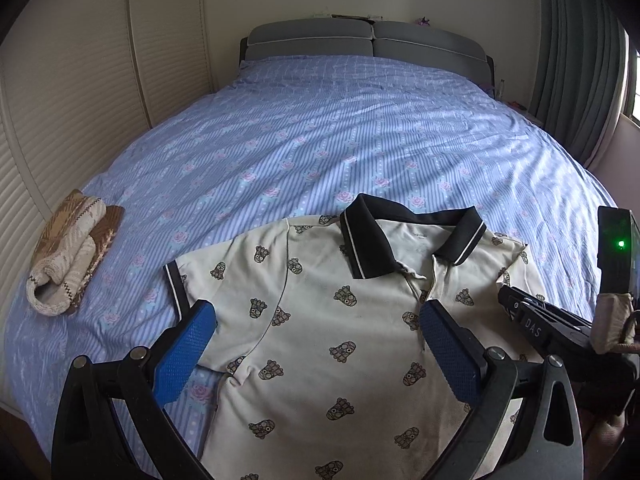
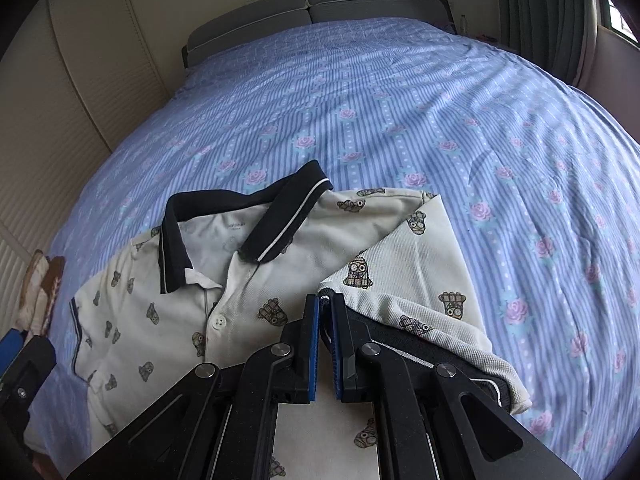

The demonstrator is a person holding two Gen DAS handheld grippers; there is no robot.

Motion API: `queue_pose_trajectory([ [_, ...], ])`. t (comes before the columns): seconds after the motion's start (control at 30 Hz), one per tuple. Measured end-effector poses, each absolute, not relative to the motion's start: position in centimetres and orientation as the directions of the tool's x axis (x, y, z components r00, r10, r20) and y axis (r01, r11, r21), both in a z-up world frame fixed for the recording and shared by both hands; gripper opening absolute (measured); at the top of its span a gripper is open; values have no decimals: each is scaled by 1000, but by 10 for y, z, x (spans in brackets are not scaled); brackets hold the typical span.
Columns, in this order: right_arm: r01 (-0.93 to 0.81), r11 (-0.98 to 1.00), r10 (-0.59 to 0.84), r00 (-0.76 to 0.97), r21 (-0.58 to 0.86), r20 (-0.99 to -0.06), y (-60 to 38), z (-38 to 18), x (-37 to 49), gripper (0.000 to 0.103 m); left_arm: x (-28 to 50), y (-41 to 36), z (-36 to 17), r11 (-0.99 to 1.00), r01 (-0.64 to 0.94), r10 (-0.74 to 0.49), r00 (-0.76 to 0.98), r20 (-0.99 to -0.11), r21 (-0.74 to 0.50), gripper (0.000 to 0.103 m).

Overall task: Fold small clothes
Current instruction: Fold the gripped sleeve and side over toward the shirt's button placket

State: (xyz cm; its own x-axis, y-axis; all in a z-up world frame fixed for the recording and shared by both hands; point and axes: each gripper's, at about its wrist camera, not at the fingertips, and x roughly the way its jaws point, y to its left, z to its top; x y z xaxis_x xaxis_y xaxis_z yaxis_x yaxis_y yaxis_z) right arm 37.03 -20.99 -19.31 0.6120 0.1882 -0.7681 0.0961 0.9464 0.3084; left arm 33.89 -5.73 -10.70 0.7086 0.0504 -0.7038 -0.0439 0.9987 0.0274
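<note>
A cream polo shirt [image 1: 320,320] with a dark collar and small printed figures lies face up on the blue striped bed [image 1: 340,140]. My left gripper [image 1: 316,316] is open and hovers above the shirt's chest, holding nothing. My right gripper [image 2: 326,300] is shut on the shirt's right sleeve [image 2: 412,280], which is lifted and turned in over the shirt [image 2: 168,320]. The right gripper also shows at the right edge of the left wrist view [image 1: 540,320].
A folded beige and brown knit garment [image 1: 68,256] lies at the bed's left edge, also seen in the right wrist view [image 2: 40,292]. A grey headboard [image 1: 368,40] is at the far end. Louvred doors stand left, curtains right.
</note>
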Motion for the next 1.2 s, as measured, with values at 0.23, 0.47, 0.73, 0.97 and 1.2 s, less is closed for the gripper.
queue_pose_trajectory([
  [0.23, 134, 920, 214, 613, 367, -761, -214, -213, 372, 7, 339, -61, -113, 999, -31, 43, 702, -711, 30, 103],
  [0.47, 69, 918, 253, 656, 391, -711, -223, -197, 356, 33, 335, -71, -113, 999, -12, 29, 700, -714, 29, 103],
  [0.73, 94, 946, 157, 704, 310, -692, -269, -179, 299, 46, 334, -95, -117, 999, 31, -6, 704, -710, 23, 103],
  [0.97, 12, 969, 175, 668, 246, -723, -277, -189, 279, 32, 331, -112, -124, 997, 58, -9, 694, -719, 44, 103],
  [1.2, -33, 992, 112, 680, 123, -725, -252, -188, 278, 25, 331, -110, -125, 998, 43, 5, 690, -724, 48, 103],
])
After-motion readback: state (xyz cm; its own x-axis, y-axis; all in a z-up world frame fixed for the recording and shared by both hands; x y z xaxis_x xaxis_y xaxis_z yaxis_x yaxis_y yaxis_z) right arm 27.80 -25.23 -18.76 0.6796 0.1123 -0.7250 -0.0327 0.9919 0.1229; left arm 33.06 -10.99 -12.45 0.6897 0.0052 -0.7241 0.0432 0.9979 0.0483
